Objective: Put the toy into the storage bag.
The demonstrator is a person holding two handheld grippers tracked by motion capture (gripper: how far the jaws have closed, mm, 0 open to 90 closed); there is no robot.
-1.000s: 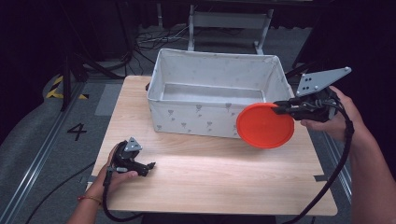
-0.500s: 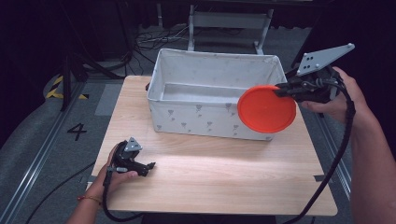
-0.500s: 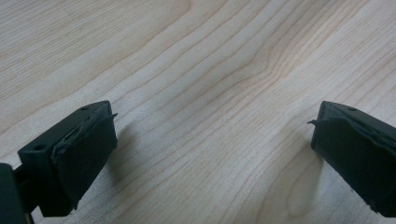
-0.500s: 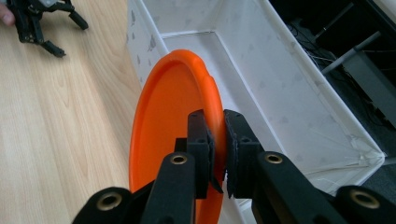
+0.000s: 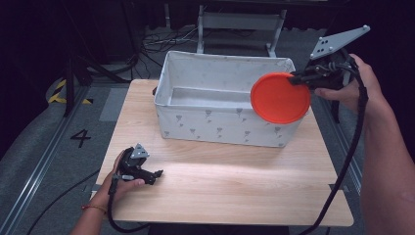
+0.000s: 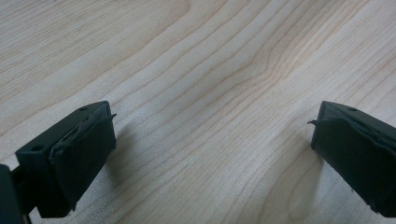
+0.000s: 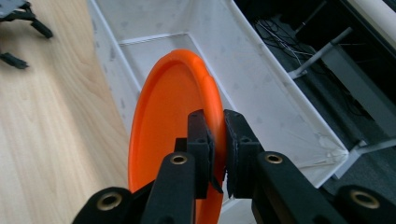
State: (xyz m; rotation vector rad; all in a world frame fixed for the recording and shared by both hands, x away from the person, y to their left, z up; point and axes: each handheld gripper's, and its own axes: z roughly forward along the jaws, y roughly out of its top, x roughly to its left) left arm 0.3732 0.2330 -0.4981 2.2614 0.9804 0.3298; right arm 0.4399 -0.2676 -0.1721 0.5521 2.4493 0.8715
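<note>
High view, right claw (image 5: pixel 296 77) clamping orange plate (image 5: pixel 280 98), raised higher over white bin (image 5: pixel 220 127), left claw (image 5: pixel 155 175) agape, unmoved

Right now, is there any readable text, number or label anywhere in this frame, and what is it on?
"4": a dark numeral on the grey floor left of the table, in the high view.
The white bin carries small grey printed motifs, a pattern and not lettering; too small to tell more.
No text on the orange disc or on either gripper.
</note>
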